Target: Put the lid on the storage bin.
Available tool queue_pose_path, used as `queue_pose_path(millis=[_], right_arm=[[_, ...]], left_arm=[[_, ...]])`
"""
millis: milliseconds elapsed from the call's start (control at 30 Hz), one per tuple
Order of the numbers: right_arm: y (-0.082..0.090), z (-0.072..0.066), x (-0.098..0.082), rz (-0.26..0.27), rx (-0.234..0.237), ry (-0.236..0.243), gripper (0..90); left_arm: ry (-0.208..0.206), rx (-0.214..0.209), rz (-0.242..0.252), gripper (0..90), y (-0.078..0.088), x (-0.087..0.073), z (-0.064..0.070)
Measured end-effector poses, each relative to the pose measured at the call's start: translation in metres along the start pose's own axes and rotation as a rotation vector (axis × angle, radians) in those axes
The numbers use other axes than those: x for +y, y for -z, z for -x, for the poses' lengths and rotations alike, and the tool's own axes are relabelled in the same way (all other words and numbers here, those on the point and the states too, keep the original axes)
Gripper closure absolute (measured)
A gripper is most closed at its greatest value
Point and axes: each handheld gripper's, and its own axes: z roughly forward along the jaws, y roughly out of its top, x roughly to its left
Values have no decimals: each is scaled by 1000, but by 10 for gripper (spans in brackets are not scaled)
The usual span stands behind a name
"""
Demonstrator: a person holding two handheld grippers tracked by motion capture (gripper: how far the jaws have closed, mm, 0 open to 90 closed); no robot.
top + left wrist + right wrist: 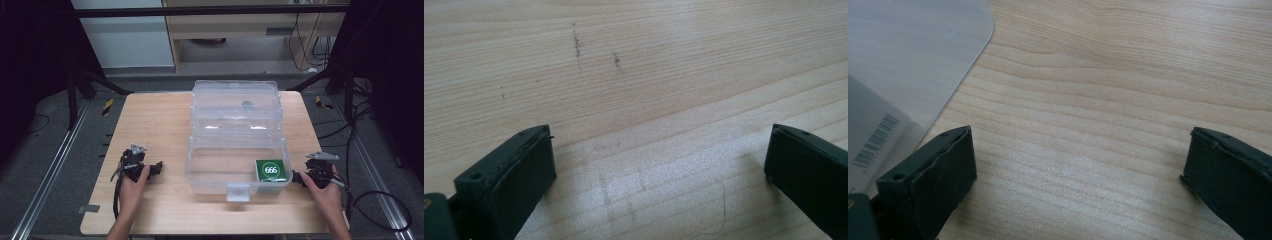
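A person is sitting at a wooden table (150, 125) and holding one gripper in each hand. The left hand (134, 184) is coming in from the bottom edge with the forearm almost straight, and it is resting the left gripper (156, 169) on the table surface, pointing toward the clear plastic box (235, 107) but staying apart from it. In the left gripper view, its two black jaws are standing wide apart with nothing between them, only bare wood with some small dark marks (576, 44).

The right hand (320, 192) is lying at the right side of the table, with the forearm coming a little diagonally from the lower right corner. It is holding the right gripper (296, 177) just beside the box's right wall. In the right gripper view, these jaws are also spread wide and gripping nothing.

The box is standing open in the middle of the table, its lid leaning back. Inside, in the near right corner, a green packet (271, 170) with "666" is lying.
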Motion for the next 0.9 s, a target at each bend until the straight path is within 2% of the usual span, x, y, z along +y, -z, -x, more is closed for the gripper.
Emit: queue_pose_path(millis=[100, 233, 300, 333, 367, 400, 467, 500, 533, 567, 600, 667, 700, 733, 767, 800, 833, 867, 900], right_arm=[[-2, 1, 2, -2, 7, 7, 3], [-6, 1, 6, 0, 11, 4, 8], [-6, 2, 6, 2, 17, 1, 19], [-3, 5, 8, -3, 43, 55, 89], [0, 7, 9, -2, 39, 87, 84], [8, 7, 12, 13, 39, 103, 72], [24, 9, 22, 33, 46, 150, 115], [24, 9, 22, 33, 46, 150, 115], [42, 10, 35, 28, 43, 198, 182], [50, 10, 43, 26, 36, 224, 213], [59, 9, 51, 25, 28, 248, 236], [74, 7, 69, 18, 27, 291, 289], [74, 7, 69, 18, 27, 291, 289], [89, 2, 91, 21, 46, 339, 324], [93, 0, 98, 18, 49, 361, 345], [97, -3, 107, 12, 52, 395, 368], [101, -5, 116, 4, 53, 429, 386], [103, -9, 125, -2, 54, 456, 398], [105, -11, 134, -8, 58, 482, 410]], left_arm=[[-2, -2, -1, 0, 0, 0, 0], [-47, -54, -6, 0, 0, 1, 0], [-49, -70, -11, 23, 2, 1, 0], [-61, -101, -11, 47, 10, 2, 1], [-83, -113, -13, 42, 15, 4, 3], [-129, -118, -14, 38, 22, 7, 5], [-210, -133, -11, 42, 38, 16, 11], [-210, -133, -11, 41, 38, 16, 11], [-267, -177, -12, 39, 54, 28, 20], [-267, -177, -12, 39, 54, 28, 20], [-337, -220, -27, 39, 71, 43, 31], [-398, -248, -29, 35, 87, 57, 44], [-398, -248, -29, 36, 87, 57, 44], [-446, -267, -25, 36, 101, 71, 55], [-446, -267, -25, 35, 101, 71, 55], [-482, -308, -24, 33, 110, 82, 65], [-499, -333, -28, 33, 113, 87, 70], [-518, -353, -28, 36, 116, 91, 75], [-518, -353, -28, 37, 116, 91, 75]])
